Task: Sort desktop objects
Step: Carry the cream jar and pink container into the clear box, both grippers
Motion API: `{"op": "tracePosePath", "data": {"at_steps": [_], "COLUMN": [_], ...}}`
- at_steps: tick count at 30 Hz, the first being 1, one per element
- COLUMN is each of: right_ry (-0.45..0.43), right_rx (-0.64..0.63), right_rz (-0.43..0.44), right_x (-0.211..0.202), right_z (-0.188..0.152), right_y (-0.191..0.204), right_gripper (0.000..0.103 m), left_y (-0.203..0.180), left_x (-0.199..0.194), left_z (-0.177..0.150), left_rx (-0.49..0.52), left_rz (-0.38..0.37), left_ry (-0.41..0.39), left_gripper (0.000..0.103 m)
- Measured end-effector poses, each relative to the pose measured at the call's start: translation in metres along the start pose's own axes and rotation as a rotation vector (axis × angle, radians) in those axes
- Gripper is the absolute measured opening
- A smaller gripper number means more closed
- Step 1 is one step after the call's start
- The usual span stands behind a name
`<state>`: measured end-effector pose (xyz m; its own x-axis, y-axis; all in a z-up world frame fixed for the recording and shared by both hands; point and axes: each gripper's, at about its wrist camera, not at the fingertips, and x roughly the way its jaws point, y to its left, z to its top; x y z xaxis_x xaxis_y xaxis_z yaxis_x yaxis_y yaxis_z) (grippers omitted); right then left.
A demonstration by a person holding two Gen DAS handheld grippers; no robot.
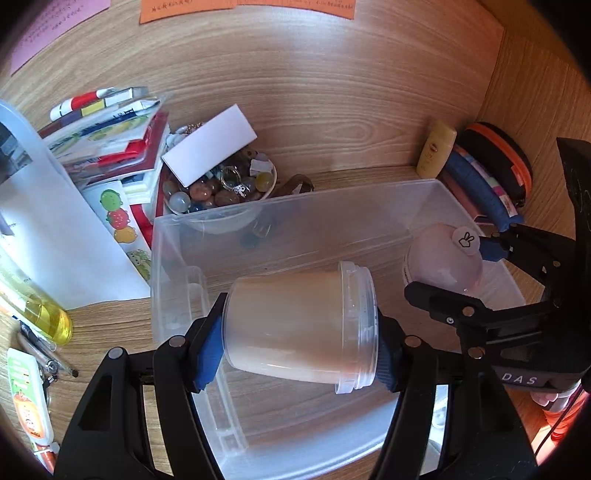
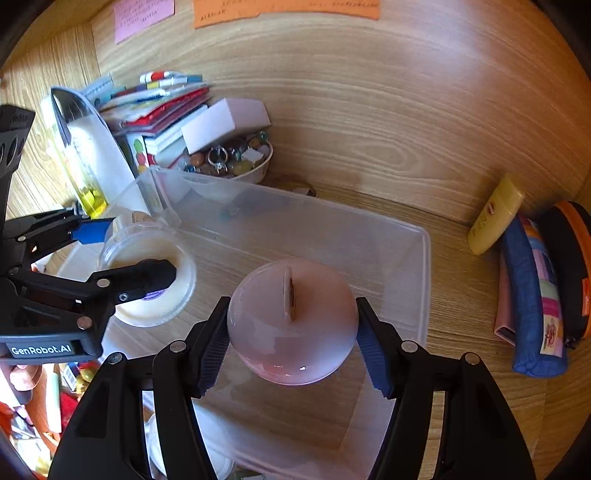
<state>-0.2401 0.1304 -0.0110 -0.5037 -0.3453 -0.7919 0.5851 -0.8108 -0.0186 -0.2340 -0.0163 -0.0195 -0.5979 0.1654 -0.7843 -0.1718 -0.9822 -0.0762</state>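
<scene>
Above the clear plastic bin point(image 1: 424, 199), both grippers hold a container each. Left gripper point(image 1: 299, 339) is clamped on a frosted jar point(image 1: 291, 325) with a clear screw lid, jar lying on its side, blue pads pressing its base and its lid end. It hangs over the bin's near-left part. Contents look cream or beige (cannot tell more through the frosted wall).

Right gripper point(image 2: 291, 339) is closed on a pink round container point(image 2: 291, 321), pads against its two sides, over the bin's near-right part. A small white sticker with a rabbit mark point(image 1: 465, 240) shows on it from the left view; from the right view only the sticker's edge is seen. The two containers sit near each other, not touching.

Behind the bin's far-left corner stands a white bowl point(image 2: 262, 166) of coloured stones and rings, a white card point(image 1: 210, 144) laid across it. A stack of books point(image 1: 107, 136) lies just left of the bowl. Off the bin's right edge, toward the desk's side wall: a yellow tube point(image 2: 495, 218), a blue fabric pencil case point(image 2: 532, 295), an orange-rimmed black pouch point(image 1: 498, 162). At the desk's left edge, a bottle of yellow liquid point(image 1: 48, 314) and pens point(image 1: 44, 354). Orange and pink notes point(image 2: 280, 9) are stuck on the back panel.
</scene>
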Motion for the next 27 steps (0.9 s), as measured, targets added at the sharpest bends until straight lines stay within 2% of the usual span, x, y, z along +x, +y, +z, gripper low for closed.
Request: {"op": "tracePosePath", "data": {"at_steps": [7, 10, 18, 27], "right_ry": [0.053, 0.054, 0.080, 0.101], "right_rx": [-0.017, -0.042, -0.048, -0.041], "right_rz": [0.002, -0.035, -0.032, -0.039], "right_x": [0.017, 0.019, 0.020, 0.020], "right_z": [0.002, 0.002, 0.003, 0.005], "right_y": [0.003, 0.008, 0.006, 0.006], "right_gripper": [0.061, 0.061, 0.061, 0.061], "left_y": [-0.005, -0.006, -0.009, -0.010], "left_x": [0.007, 0.009, 0.010, -0.004], "left_z": [-0.001, -0.003, -0.006, -0.012], "left_rx": [0.026, 0.038, 0.063, 0.056], "left_rz": [0.030, 0.044, 0.091, 0.073], "left_ry": [0.002, -0.001, -0.009, -0.035], "left_gripper": [0.066, 0.066, 0.066, 0.066]}}
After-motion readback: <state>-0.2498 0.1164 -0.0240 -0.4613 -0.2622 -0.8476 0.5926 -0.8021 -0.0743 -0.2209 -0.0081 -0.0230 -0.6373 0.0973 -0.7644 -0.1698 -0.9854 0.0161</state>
